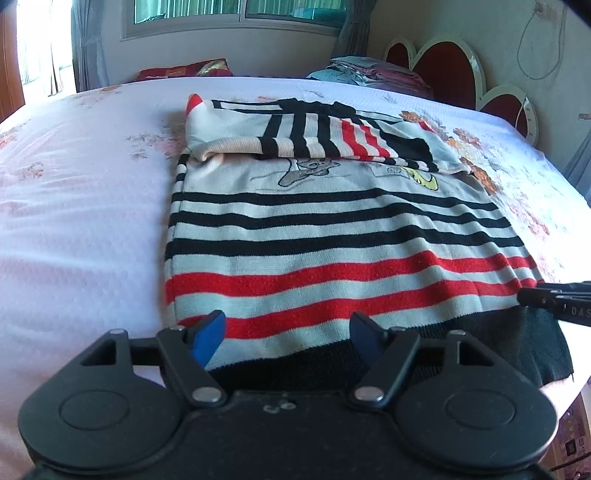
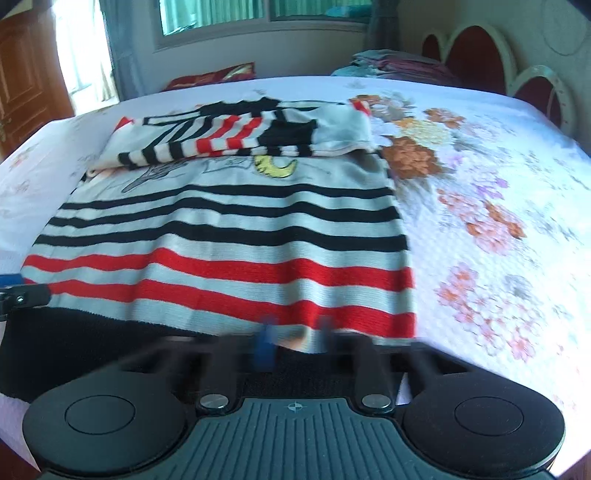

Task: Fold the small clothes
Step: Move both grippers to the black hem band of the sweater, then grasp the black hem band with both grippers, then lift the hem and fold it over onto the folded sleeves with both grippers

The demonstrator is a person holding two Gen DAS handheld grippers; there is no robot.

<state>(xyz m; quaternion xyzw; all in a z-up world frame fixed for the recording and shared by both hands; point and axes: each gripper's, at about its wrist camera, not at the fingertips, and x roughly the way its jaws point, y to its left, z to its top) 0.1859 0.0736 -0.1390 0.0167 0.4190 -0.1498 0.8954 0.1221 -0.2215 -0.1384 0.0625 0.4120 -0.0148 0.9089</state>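
Note:
A small striped sweater (image 1: 314,229), white with black and red stripes and a black hem, lies flat on the bed (image 1: 74,203); its sleeves are folded across the chest at the far end. It also shows in the right wrist view (image 2: 221,236). My left gripper (image 1: 286,334) is open, its blue-padded fingers spread over the hem near the left corner. My right gripper (image 2: 295,341) is blurred; its fingers stand close together over the hem near the right corner, and fabric seems to sit between them. The right gripper's side shows in the left wrist view (image 1: 554,301).
The bed has a white floral sheet (image 2: 498,221). Folded bedding (image 1: 369,72) and a red pillow (image 1: 184,70) lie at the far edge. A red and white headboard (image 1: 461,62) stands on the right. A window (image 1: 236,14) and wooden door (image 2: 26,81) are behind.

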